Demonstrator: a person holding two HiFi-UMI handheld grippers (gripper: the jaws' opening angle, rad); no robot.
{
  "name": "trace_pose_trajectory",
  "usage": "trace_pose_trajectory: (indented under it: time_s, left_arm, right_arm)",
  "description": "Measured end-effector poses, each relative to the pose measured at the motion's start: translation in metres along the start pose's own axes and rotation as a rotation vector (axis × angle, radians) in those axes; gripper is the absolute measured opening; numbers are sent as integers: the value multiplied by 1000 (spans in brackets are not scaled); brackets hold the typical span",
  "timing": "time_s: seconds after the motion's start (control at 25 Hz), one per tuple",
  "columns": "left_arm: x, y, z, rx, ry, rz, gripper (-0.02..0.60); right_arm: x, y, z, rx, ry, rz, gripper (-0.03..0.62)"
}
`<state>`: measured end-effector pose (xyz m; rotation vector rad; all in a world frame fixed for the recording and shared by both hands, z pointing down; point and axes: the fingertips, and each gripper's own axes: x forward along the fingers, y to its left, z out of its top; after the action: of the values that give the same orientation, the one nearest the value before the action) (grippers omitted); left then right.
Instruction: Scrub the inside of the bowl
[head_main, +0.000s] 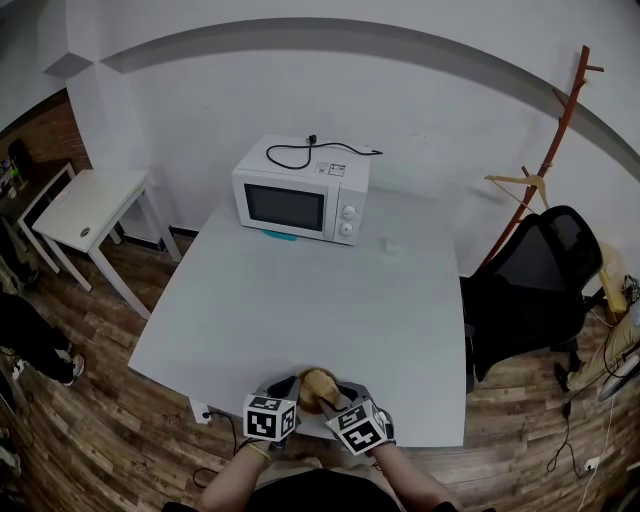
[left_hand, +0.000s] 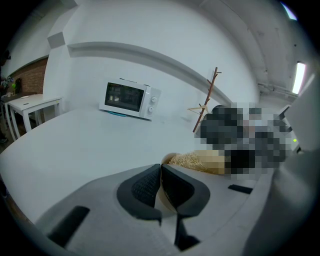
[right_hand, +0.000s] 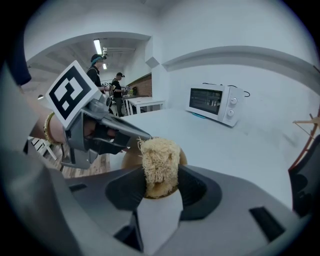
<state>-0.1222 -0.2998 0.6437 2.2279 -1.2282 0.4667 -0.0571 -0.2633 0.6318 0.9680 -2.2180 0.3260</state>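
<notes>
Pinches the rim of the tan bowl (right_hand: 129, 159) in the closed left claw (left_hand: 161, 172) and clamps a loofah scrubber (right_hand: 159, 160) in the right claw (right_hand: 160, 176), well apart from the microwave (head_main: 300, 192).

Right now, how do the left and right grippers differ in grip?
The left gripper pinches the bowl's thin rim, jaws almost together; the right gripper clamps a bulky scrubber, jaws wider apart. The rim barely shows past the left gripper; the scrubber juts past the right gripper. Both are gripping.
</notes>
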Motion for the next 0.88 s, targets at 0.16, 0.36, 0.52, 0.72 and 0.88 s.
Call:
trace_pose_trajectory:
  time_s: [0.16, 0.36, 0.52, 0.72, 0.88]
  left_arm:
    - [0, -1, 3, -2, -4, 2, 26]
    - [1, -1, 4, -4, -6, 6, 26]
    - [0, 1, 6, -9, -12, 13, 26]
    - [-2, 5, 5, -17, -13, 27, 26]
    - [0, 6, 4, -15, -14, 29, 26]
  right_arm:
    - [1, 4, 7, -26, -6, 7, 176]
    - [4, 12, 9, -58, 2, 24, 176]
    - [3, 15, 10, -63, 6, 37, 175]
    - [0, 22, 5, -69, 17, 66, 175]
    - [0, 27, -1, -89, 36, 92, 175]
